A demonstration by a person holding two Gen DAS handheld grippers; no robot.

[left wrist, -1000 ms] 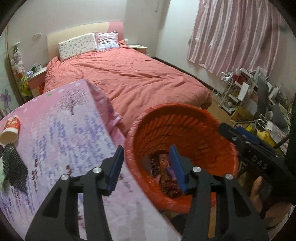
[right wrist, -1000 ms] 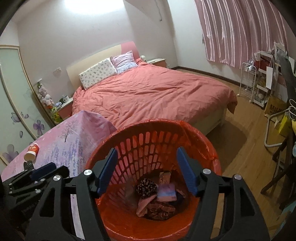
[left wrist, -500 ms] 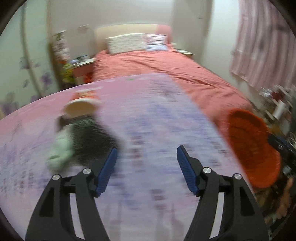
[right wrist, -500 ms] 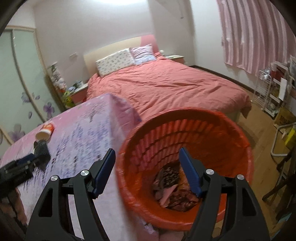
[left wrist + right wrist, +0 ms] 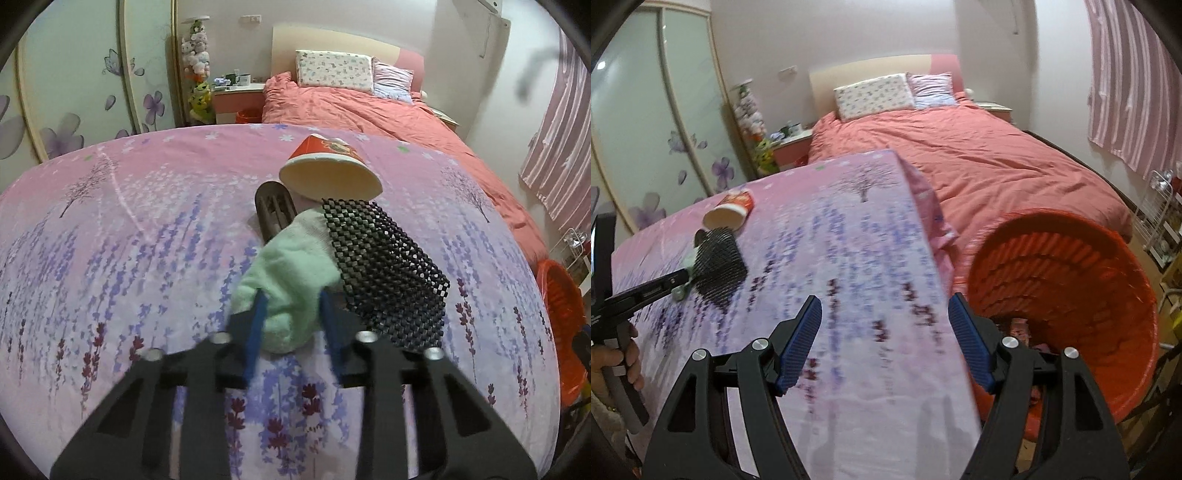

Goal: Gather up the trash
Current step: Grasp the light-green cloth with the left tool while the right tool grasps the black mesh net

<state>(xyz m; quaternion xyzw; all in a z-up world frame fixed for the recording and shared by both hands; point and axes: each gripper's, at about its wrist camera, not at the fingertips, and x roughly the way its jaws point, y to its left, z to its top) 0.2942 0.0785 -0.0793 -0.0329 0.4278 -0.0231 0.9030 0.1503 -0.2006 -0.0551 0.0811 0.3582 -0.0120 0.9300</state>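
Note:
A pale green cloth (image 5: 291, 269) lies on the pink flowered table (image 5: 129, 229). My left gripper (image 5: 291, 314) has its blue fingers on either side of the cloth's near end, jaws narrowed around it. A black mesh mat (image 5: 384, 258), a dark brown object (image 5: 275, 214) and a tipped red paper cup (image 5: 328, 173) lie just beyond. In the right wrist view my right gripper (image 5: 884, 339) is open and empty over the table's near edge, beside the orange trash basket (image 5: 1071, 280), which holds scraps. The cup (image 5: 729, 214) and mat (image 5: 718, 266) show at the left there.
A bed with a salmon cover (image 5: 960, 158) stands behind the table. A nightstand (image 5: 236, 99) and a wardrobe with flower decals (image 5: 74, 85) are at the back left. A wire rack (image 5: 1160, 225) stands at the right. The basket also shows at the table's right edge (image 5: 561, 317).
My left gripper swung from over the basket to the table and came down around the green cloth, jaws narrowing. My right gripper drifted left from above the basket to the table edge.

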